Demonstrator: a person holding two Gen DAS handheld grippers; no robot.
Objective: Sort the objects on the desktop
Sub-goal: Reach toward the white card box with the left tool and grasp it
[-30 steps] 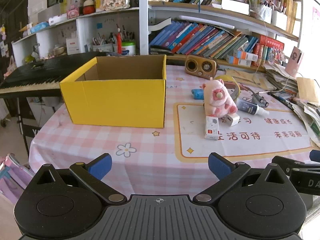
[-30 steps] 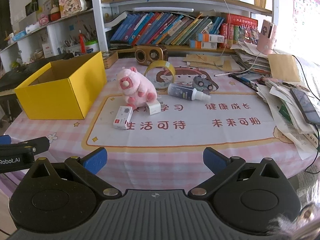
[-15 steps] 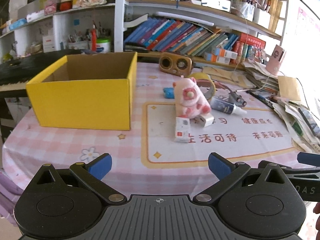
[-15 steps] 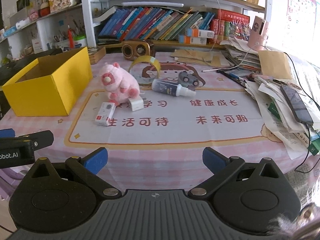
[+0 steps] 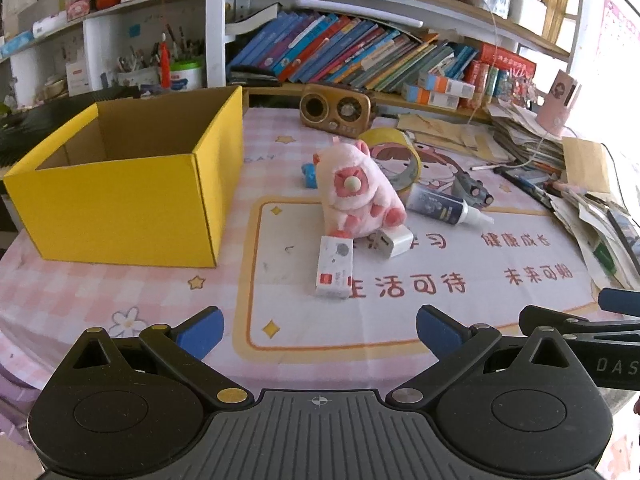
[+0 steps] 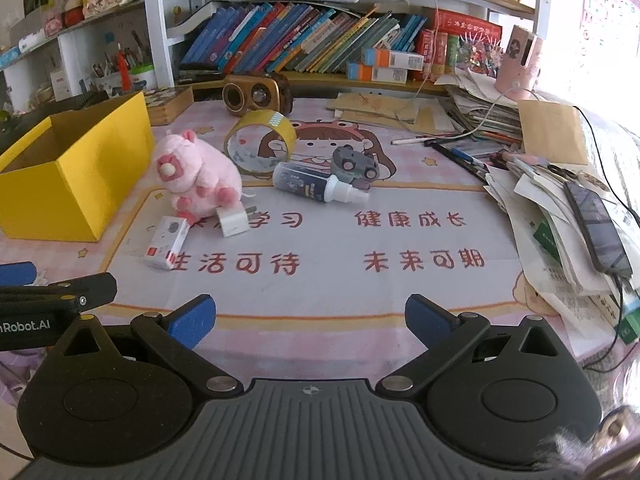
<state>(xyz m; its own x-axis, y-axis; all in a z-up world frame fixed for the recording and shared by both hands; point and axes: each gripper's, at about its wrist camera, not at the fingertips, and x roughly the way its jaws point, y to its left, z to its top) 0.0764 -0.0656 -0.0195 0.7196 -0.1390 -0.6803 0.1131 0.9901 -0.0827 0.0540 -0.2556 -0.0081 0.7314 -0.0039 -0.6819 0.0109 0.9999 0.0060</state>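
Grippers, left (image 5: 320, 330) and right (image 6: 310, 318), hover released before pink plush (image 5: 356, 200).

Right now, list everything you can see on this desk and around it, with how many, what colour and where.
box: one, yellow, open, left side of the table
plush toy: one, pink, middle, right of the box
carton: one, white, in front of the plush toy
charger: one, white, against the plush toy
tape roll: one, yellow, behind the plush toy
bottle: one, dark with white cap, lying centre
toy car: one, grey, behind the bottle
speaker: one, brown, back edge
books: many, mixed colours, shelf
papers: pile, right edge
left gripper: open
right gripper: open
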